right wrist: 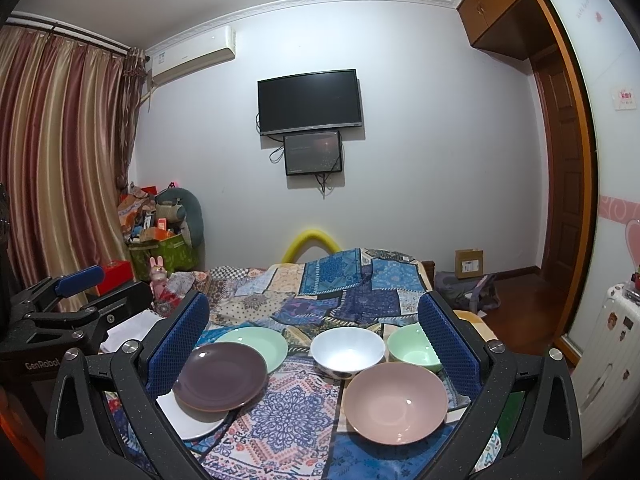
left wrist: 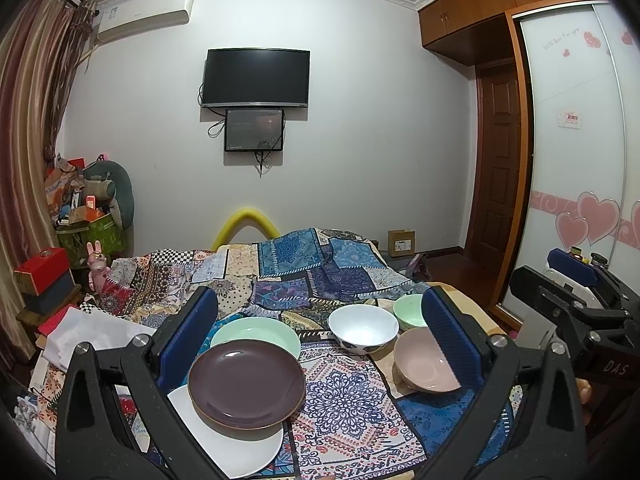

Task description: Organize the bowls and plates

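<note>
Through the left wrist camera I see my left gripper (left wrist: 320,336) spread wide, holding nothing. Just ahead, toward its left finger, a glossy purple plate (left wrist: 247,384) overlaps a white plate (left wrist: 240,452) on the patchwork bedspread (left wrist: 340,412).

From the right wrist, my right gripper (right wrist: 316,344) gapes empty; a smooth, empty pink bowl (right wrist: 396,402) sits by its right finger.

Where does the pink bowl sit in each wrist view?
Left wrist: pink bowl lower right, partly behind the left tongs' right finger.
Right wrist: pink bowl lower centre-right, fully visible.
Shared landmark: the white bowl lies just behind it, to its left.
</note>
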The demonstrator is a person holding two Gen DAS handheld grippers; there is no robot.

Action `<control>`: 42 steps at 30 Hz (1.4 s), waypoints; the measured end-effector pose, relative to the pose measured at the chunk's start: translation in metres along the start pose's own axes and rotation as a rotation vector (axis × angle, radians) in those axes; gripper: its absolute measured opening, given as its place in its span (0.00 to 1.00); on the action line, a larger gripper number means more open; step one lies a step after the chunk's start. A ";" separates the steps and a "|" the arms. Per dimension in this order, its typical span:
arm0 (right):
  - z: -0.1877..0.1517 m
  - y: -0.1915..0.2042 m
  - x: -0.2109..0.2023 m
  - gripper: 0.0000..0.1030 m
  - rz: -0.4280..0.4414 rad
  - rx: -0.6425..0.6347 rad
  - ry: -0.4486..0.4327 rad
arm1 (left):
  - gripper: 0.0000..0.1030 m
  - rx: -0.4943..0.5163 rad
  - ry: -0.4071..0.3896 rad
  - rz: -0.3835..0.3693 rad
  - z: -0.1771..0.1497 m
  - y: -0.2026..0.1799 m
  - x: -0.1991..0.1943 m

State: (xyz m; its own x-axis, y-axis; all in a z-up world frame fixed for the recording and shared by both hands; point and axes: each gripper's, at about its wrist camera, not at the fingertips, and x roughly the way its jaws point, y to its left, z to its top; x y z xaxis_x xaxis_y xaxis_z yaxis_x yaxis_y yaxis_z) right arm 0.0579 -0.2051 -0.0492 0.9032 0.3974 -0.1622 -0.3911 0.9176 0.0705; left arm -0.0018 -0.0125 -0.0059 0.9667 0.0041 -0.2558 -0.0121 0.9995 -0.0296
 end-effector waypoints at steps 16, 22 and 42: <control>-0.018 0.011 0.051 1.00 0.040 0.005 0.120 | 1.00 -0.034 0.120 0.008 -0.014 0.044 0.042; -0.034 0.018 0.086 1.00 0.073 -0.001 0.218 | 1.00 -0.090 0.230 0.069 -0.028 0.090 0.076; -0.094 0.049 0.203 0.99 0.196 -0.017 0.512 | 0.81 -0.166 0.594 0.172 -0.113 0.194 0.188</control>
State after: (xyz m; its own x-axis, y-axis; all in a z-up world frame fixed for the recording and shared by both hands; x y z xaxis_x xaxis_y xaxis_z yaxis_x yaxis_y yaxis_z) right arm 0.2056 -0.0793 -0.1715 0.6137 0.5060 -0.6061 -0.5498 0.8248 0.1319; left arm 0.1492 0.1785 -0.1686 0.6418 0.0977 -0.7607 -0.2395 0.9678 -0.0777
